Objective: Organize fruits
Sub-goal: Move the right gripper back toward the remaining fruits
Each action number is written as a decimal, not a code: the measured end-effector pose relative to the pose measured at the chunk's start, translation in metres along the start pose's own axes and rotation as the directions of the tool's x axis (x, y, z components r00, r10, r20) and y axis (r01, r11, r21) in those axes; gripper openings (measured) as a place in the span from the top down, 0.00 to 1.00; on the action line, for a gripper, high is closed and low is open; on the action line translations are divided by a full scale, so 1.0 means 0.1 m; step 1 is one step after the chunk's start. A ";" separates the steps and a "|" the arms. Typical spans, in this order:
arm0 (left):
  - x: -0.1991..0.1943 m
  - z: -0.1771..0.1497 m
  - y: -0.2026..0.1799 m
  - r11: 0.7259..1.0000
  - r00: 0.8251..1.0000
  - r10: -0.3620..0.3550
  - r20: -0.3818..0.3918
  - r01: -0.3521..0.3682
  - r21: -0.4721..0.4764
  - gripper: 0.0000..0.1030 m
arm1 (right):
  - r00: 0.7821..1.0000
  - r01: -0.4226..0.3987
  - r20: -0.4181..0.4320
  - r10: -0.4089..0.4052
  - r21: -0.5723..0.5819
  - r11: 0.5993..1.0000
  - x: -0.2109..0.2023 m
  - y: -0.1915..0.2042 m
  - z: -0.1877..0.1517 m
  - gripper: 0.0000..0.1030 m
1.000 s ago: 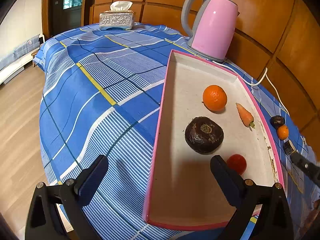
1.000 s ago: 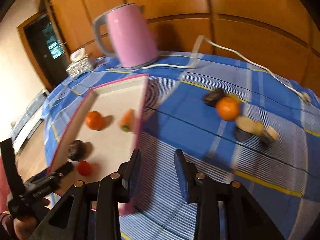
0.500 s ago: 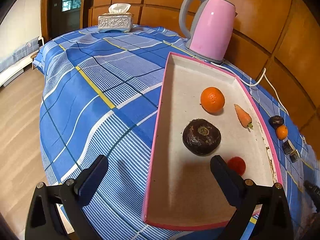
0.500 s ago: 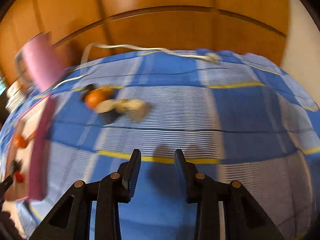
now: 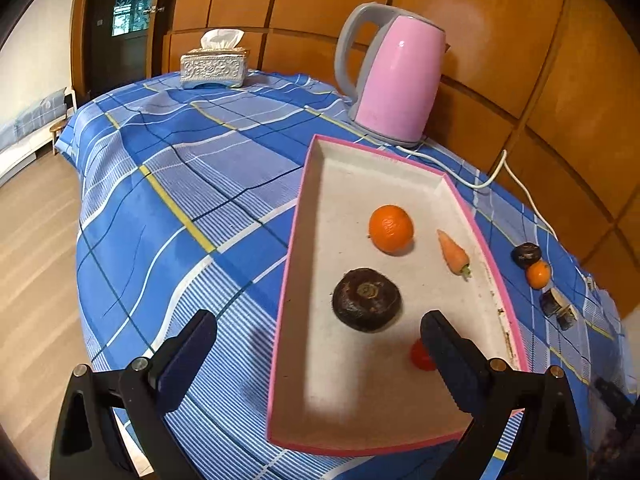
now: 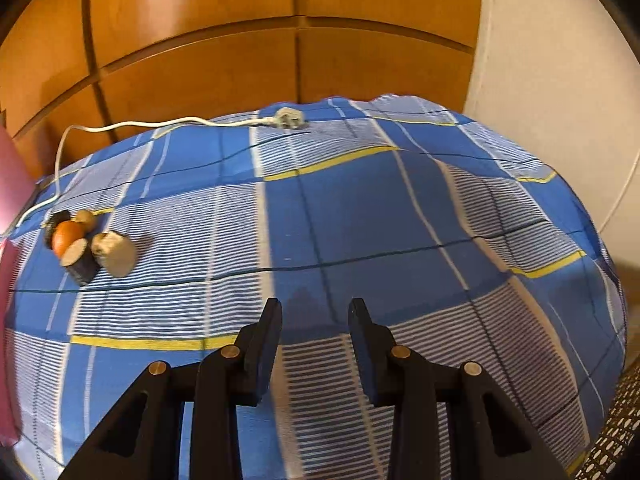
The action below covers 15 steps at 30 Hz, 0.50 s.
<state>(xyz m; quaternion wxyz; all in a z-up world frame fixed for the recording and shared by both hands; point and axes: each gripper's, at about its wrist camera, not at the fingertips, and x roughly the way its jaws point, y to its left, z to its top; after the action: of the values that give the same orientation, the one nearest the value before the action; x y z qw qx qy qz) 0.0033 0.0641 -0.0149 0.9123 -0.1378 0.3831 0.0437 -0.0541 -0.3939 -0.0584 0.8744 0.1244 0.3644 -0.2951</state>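
From the left wrist camera, the left gripper (image 5: 316,342) hangs over the near end of a pink-rimmed tray (image 5: 286,280) lying on a table with a blue checked cloth (image 5: 180,184); its jaws stand wide apart and hold nothing. In the tray lie an orange (image 5: 391,229), a small carrot (image 5: 453,255) just to its right, a dark round fruit (image 5: 366,299) nearer the camera, and a small red fruit (image 5: 422,356) partly hidden behind the right finger. Beyond the tray's far end stands a pink kettle (image 5: 394,80), and a tissue box (image 5: 213,65) sits at the far edge of the table. To the right of the tray, on the cloth, a small cluster lies close together: a dark fruit (image 5: 526,255), a small orange (image 5: 538,275) and some cut dark pieces (image 5: 557,307). From the right wrist camera, the right gripper (image 6: 315,320) hovers over bare cloth, jaws a little apart and empty. The same cluster sits well off to its left: the small orange (image 6: 67,237), a dark-skinned cut piece (image 6: 78,259) and a pale chunk (image 6: 114,253) touching one another. A white cord with its plug (image 6: 288,121) lies along the far edge.
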 end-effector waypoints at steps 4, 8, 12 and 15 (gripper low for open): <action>-0.02 0.02 -0.05 1.000 1.000 -0.009 -0.005 0.009 0.004 0.01 | 0.999 0.036 -0.005 -0.036 0.033 0.999 0.06 -0.10 -0.04 0.66; -0.05 0.05 -0.10 1.000 1.000 -0.017 0.001 0.017 0.012 0.01 | 0.997 0.077 0.000 -0.077 0.071 0.995 0.09 -0.20 -0.07 0.63; -0.07 0.09 -0.17 0.999 1.000 -0.027 0.001 0.027 0.025 0.01 | 0.997 0.079 0.004 -0.080 0.083 0.993 0.10 -0.22 -0.08 0.63; -0.09 0.15 -0.26 0.998 0.999 -0.047 0.000 0.047 0.045 0.01 | 0.997 0.079 0.006 -0.079 0.086 0.993 0.10 -0.21 -0.08 0.63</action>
<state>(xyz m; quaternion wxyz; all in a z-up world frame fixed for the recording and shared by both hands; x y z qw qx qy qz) 0.0118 0.0433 0.0069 0.9162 -0.1264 0.3801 0.0136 -0.0661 -0.4111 -0.0713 0.8577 0.1456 0.3519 -0.3453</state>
